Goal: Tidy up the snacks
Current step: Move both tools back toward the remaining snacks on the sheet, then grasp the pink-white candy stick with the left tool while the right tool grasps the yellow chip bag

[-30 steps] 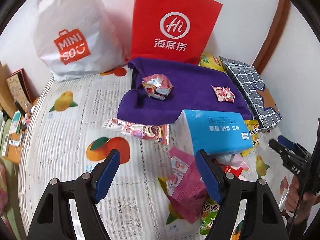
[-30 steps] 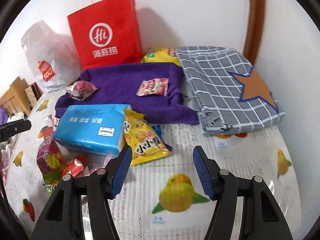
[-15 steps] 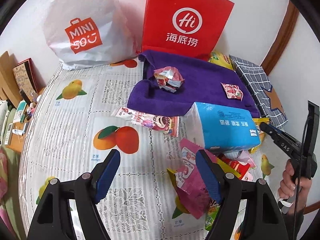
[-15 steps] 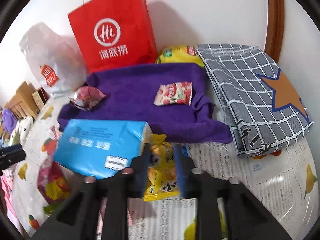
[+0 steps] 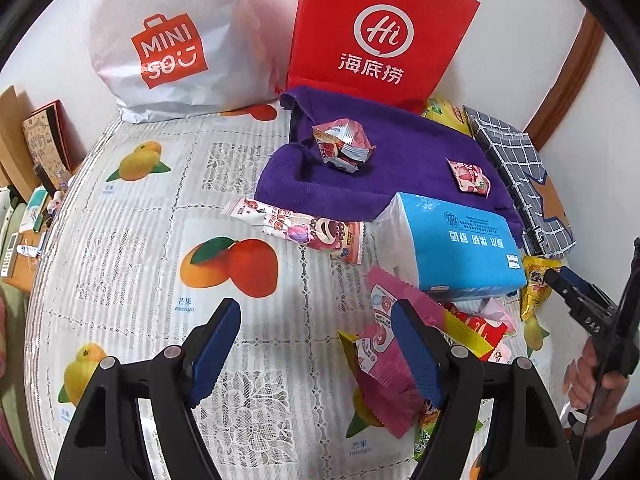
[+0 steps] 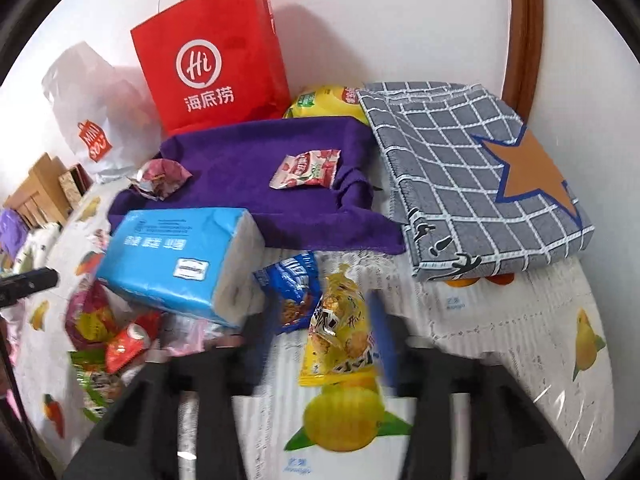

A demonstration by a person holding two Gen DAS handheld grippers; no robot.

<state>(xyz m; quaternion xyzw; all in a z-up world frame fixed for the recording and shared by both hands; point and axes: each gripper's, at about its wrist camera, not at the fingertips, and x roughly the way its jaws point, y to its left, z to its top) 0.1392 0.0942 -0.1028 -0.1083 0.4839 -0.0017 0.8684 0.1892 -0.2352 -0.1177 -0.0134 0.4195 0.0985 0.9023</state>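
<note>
Right wrist view: the right gripper [image 6: 320, 340] has just been opening, its blurred jaws apart around the yellow snack packet [image 6: 340, 332], which lies between them, long axis running straight ahead from the gripper. Snacks lie scattered; sorting seems barely begun. The left gripper [image 5: 316, 348] hangs open over bare tablecloth [image 5: 140, 240].

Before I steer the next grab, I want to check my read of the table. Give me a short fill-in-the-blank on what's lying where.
1. The small strawberry packet lies on the ____ towel.
2. The paper bag standing against the wall is ____.
3. The star on the grey checked cloth is ____.
4. The yellow snack bag lies between the fingers of the ____ claw.

Missing words: purple; red; orange; right
</note>
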